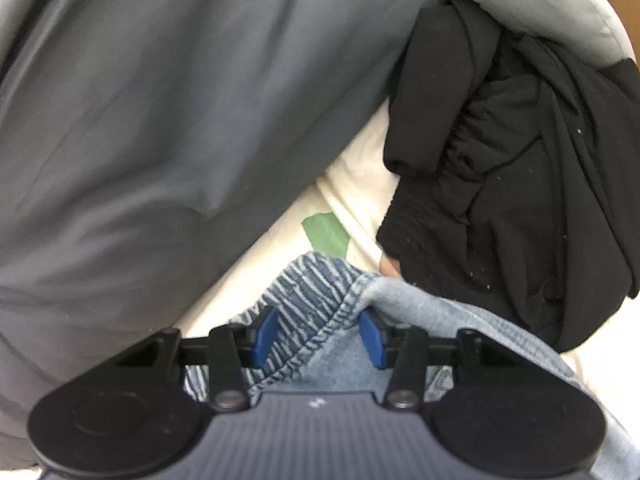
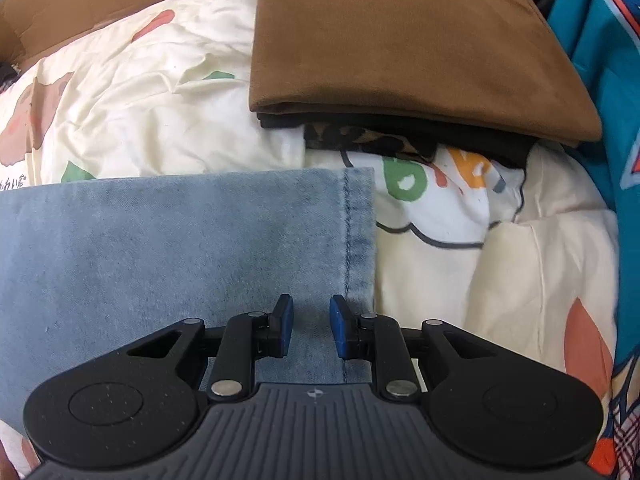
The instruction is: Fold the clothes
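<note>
Mid-fold: denim garment [image 2: 180, 248] flat on the bed [image 2: 500, 264]. Left hand-held gripper [image 1: 318, 338] apart around its elastic waistband [image 1: 316, 300]; right hand-held gripper [image 2: 311, 328] apart over its hem. Folded brown garment [image 2: 400, 40] already stacked; black clothes [image 1: 520, 180] still unfolded.

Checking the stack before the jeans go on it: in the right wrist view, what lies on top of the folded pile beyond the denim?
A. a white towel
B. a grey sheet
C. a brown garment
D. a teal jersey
C: the folded brown garment tops the pile, with black fabric under it, beyond the denim.
</note>
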`<state>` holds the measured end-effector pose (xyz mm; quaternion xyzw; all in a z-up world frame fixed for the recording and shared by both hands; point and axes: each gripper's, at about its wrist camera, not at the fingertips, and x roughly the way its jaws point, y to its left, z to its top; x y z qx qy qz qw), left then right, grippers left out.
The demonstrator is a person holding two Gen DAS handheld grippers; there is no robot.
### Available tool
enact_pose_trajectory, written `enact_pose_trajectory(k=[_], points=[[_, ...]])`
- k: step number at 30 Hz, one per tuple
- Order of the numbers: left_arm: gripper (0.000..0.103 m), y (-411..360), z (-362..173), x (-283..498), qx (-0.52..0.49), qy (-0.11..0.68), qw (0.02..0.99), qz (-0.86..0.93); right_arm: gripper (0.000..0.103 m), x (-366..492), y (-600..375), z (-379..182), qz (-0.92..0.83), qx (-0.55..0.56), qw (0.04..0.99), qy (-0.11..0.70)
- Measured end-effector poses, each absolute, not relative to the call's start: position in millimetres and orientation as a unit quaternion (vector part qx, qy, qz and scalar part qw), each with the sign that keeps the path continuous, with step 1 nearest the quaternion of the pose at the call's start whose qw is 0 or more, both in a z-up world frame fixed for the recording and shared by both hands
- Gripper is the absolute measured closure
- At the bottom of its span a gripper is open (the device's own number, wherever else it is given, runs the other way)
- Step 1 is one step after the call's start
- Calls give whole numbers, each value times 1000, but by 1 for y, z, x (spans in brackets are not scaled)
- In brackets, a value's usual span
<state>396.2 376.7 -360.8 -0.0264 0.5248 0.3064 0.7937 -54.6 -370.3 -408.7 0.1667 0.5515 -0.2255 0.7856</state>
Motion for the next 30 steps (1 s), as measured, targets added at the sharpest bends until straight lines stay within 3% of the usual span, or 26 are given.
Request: enact_pose_trajectory(k=[20, 30], points=[[55, 387, -382, 440, -1, 573, 772, 274, 76, -16, -390, -410, -241, 142, 783, 555], [61, 349, -339, 412, 9, 550, 805, 220, 76, -10, -401, -414, -258, 161, 787, 536]])
